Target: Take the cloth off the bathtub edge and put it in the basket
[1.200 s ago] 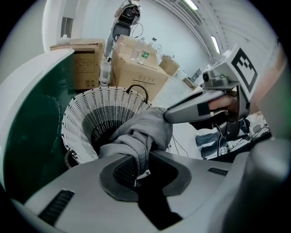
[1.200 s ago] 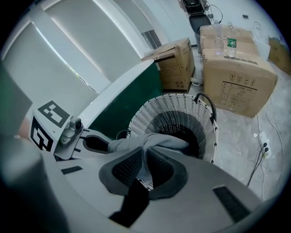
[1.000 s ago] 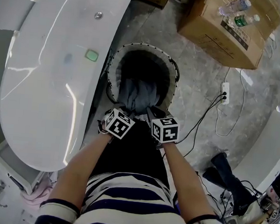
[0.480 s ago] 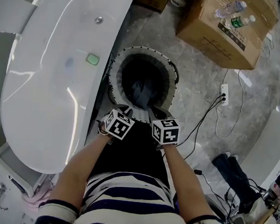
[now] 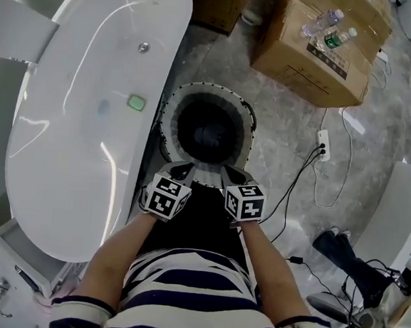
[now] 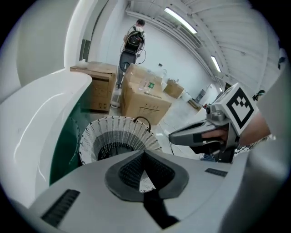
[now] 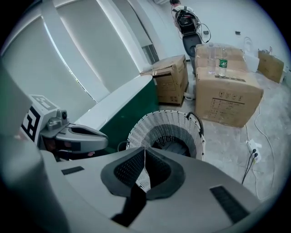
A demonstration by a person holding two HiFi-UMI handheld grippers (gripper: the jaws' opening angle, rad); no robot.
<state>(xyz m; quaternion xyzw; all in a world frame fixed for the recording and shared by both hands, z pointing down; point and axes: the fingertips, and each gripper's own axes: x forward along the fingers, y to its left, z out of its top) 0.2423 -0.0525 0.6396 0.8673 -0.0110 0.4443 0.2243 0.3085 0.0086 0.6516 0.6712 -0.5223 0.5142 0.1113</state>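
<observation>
The grey cloth (image 5: 209,134) lies down inside the white woven basket (image 5: 168,114), dark and hard to make out; the right gripper view shows the cloth (image 7: 175,146) deep in the basket (image 7: 136,132). The white bathtub (image 5: 67,112) stands just left of the basket. My left gripper (image 5: 182,168) and right gripper (image 5: 232,172) hover side by side over the basket's near rim. Both have just been closing and are shut, with nothing between the jaws. In the left gripper view the left gripper (image 6: 144,153) points at the basket (image 6: 91,136); the right gripper view shows the right gripper (image 7: 144,150).
A small green block (image 5: 136,102) and the drain (image 5: 143,46) sit in the tub. Cardboard boxes (image 5: 308,54) with water bottles (image 5: 331,39) stand beyond the basket. A power strip (image 5: 323,140) and cables lie on the floor at right, dark boots (image 5: 340,254) farther right.
A second ago the cloth hung over the basket's near rim at the grippers. It has dropped to the bottom, and both grippers have risen and pulled back, jaws closed.
</observation>
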